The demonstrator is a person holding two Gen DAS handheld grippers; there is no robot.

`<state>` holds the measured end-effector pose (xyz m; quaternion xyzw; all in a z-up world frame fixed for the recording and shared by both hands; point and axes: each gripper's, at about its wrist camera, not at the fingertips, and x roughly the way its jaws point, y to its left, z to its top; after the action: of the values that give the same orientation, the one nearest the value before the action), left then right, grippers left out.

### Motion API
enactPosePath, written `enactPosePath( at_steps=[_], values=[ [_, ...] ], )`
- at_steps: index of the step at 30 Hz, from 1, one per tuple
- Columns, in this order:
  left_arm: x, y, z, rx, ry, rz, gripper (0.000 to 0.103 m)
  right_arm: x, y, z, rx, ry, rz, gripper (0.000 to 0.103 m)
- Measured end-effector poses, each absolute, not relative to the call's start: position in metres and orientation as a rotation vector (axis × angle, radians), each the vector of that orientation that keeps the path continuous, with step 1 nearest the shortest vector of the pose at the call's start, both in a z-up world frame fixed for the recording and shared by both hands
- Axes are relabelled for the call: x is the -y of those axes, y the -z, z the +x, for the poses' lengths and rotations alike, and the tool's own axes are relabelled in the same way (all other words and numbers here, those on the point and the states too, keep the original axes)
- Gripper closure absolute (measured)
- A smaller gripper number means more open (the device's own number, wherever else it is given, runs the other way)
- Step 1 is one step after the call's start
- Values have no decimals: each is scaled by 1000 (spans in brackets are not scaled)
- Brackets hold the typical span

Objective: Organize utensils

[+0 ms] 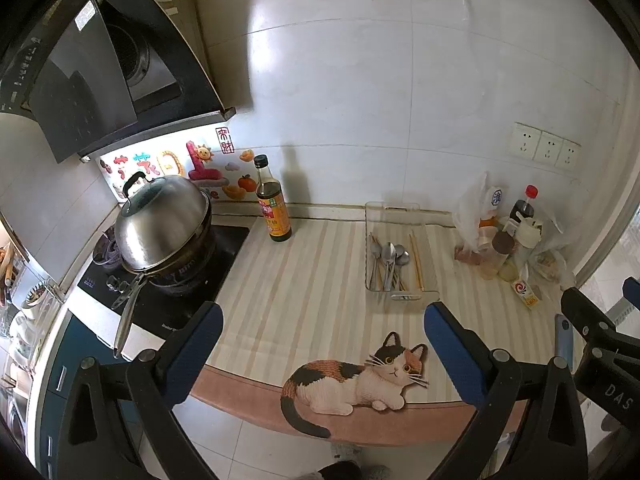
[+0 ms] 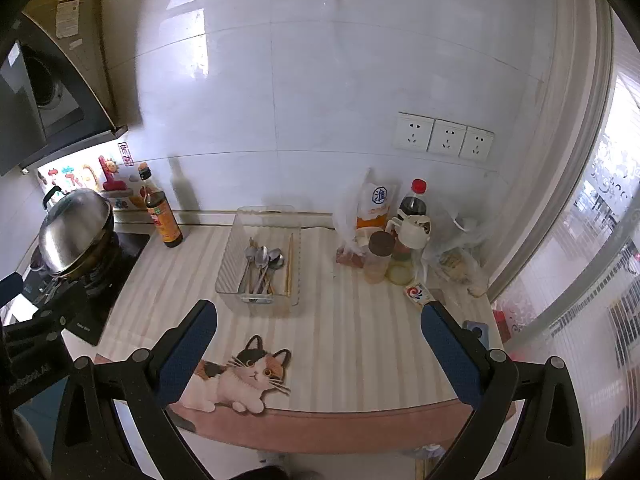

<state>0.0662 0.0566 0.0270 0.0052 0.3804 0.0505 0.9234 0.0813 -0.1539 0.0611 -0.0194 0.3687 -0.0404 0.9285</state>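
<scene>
A clear plastic bin [image 1: 432,252] [image 2: 232,248] stands on the striped counter mat. Inside lie several metal spoons [image 1: 390,258] [image 2: 266,260] and a pair of wooden chopsticks [image 1: 416,258] [image 2: 289,264]. My left gripper [image 1: 324,320] is open and empty, held above the mat's front edge, short of the bin. My right gripper [image 2: 320,320] is open and empty, also back from the bin. The right gripper's body shows at the right edge of the left wrist view [image 1: 600,332].
A dark sauce bottle [image 1: 273,204] [image 2: 162,216] stands left of the bin. A lidded wok [image 1: 160,220] [image 2: 74,232] sits on the stove at left. Bottles, jars and bags [image 1: 508,240] [image 2: 400,240] crowd the right back corner. A cat picture [image 1: 360,376] [image 2: 240,380] marks the mat's front.
</scene>
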Motion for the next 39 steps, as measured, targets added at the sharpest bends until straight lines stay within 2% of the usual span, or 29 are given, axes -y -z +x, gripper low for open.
enactPosePath(
  at_steps=[39],
  values=[
    [-46, -14, 86, -794, -100, -1, 0, 158, -51, 93, -770, 115, -38, 0]
  ],
)
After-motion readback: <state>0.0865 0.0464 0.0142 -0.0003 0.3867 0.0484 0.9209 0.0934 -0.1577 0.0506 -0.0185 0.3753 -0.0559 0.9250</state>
